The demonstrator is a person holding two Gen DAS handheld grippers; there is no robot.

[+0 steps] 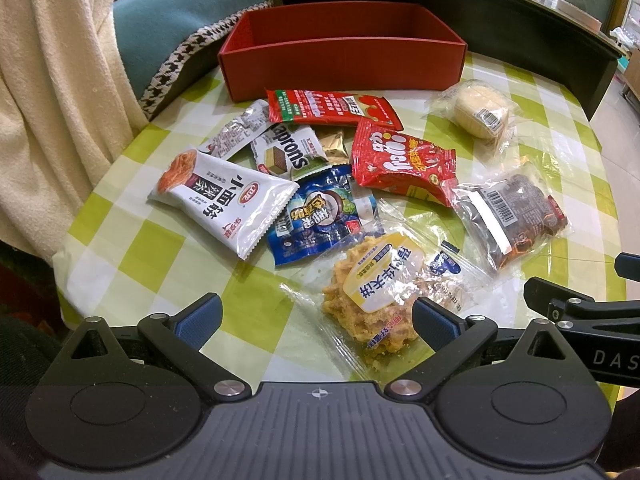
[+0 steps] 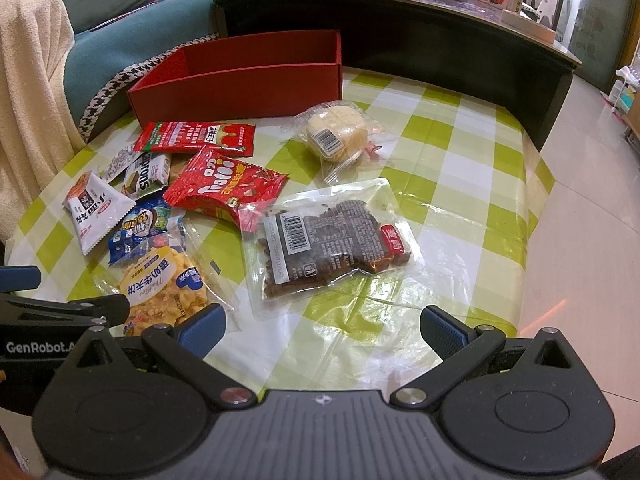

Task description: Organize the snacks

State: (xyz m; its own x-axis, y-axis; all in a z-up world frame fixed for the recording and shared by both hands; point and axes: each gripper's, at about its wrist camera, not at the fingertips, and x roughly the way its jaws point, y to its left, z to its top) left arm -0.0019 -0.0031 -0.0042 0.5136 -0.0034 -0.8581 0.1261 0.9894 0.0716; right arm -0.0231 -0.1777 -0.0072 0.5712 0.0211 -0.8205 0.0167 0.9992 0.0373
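Dark snack pack (image 2: pixel 336 248) lies ahead of open right claw (image 2: pixel 322 322), apparently untouched.

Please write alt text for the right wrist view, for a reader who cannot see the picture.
An open right gripper hovers over a green-checked tablecloth, in front of a clear pack of dark snacks. Other snack packets lie scattered to the left, and an empty red box stands behind them. The left gripper shows at the left edge.

The tabletop (image 1: pixel 160 240) wore green-and-white checks; the box (image 1: pixel 340 64) at twelve o'clock was red, the cushion trim (image 1: pixel 176 64) at ten o'clock black-and-white houndstooth, the blanket (image 1: pixel 52 80) cream.
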